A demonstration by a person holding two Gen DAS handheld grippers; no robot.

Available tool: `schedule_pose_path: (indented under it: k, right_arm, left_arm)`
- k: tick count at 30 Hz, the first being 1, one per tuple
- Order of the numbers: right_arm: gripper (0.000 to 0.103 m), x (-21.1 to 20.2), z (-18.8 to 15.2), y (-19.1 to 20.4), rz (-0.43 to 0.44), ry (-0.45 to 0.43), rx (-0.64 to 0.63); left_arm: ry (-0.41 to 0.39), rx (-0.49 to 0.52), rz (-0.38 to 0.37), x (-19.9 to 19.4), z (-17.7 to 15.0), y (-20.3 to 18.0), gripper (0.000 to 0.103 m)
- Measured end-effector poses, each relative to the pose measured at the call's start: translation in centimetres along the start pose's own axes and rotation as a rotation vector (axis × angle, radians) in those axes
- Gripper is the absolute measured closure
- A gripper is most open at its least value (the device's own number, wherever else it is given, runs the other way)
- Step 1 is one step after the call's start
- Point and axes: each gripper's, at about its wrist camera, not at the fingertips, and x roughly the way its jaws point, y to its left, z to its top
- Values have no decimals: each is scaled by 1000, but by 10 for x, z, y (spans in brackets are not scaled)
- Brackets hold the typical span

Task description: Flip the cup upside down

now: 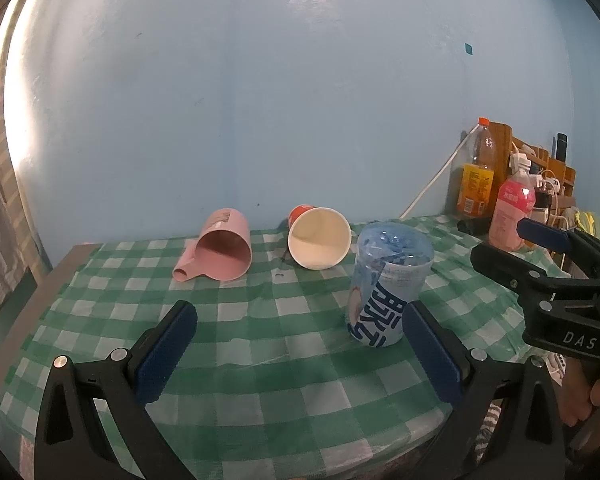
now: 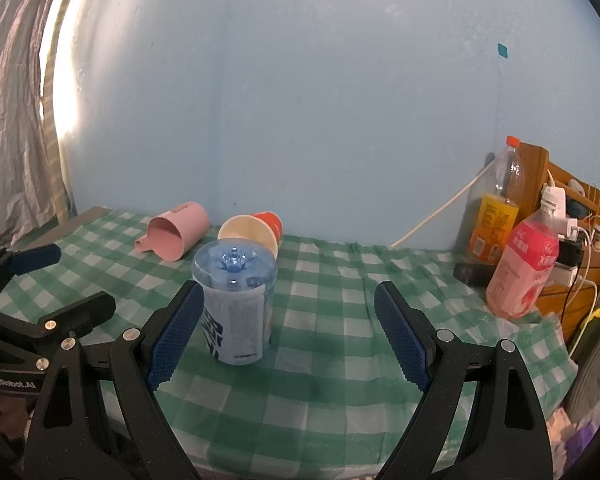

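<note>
A clear blue plastic cup (image 1: 388,284) with a blue-and-white label stands upside down on the green checked tablecloth (image 1: 260,332); it also shows in the right wrist view (image 2: 236,304). A pink mug (image 1: 220,246) (image 2: 176,230) and a red paper cup (image 1: 320,238) (image 2: 256,230) lie on their sides behind it, mouths toward me. My left gripper (image 1: 300,344) is open and empty, the blue cup just beyond its right finger. My right gripper (image 2: 290,332) is open and empty, the cup by its left finger. The right gripper also shows in the left wrist view (image 1: 548,264).
A blue wall (image 1: 300,100) backs the table. At the right stand an orange drink bottle (image 2: 496,208), a pink drink bottle (image 2: 524,268), a wooden rack (image 2: 568,200) with chargers and cables, and a dark object (image 2: 472,274). A curtain (image 2: 16,120) hangs at left.
</note>
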Motion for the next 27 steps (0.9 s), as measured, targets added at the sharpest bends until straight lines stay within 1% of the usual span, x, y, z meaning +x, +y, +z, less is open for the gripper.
schedule_pose_path:
  k: [27]
  right_arm:
    - [17,1,-3,0,-1,7,-3]
  left_arm:
    - [25,0,-7,7,-2,2,0]
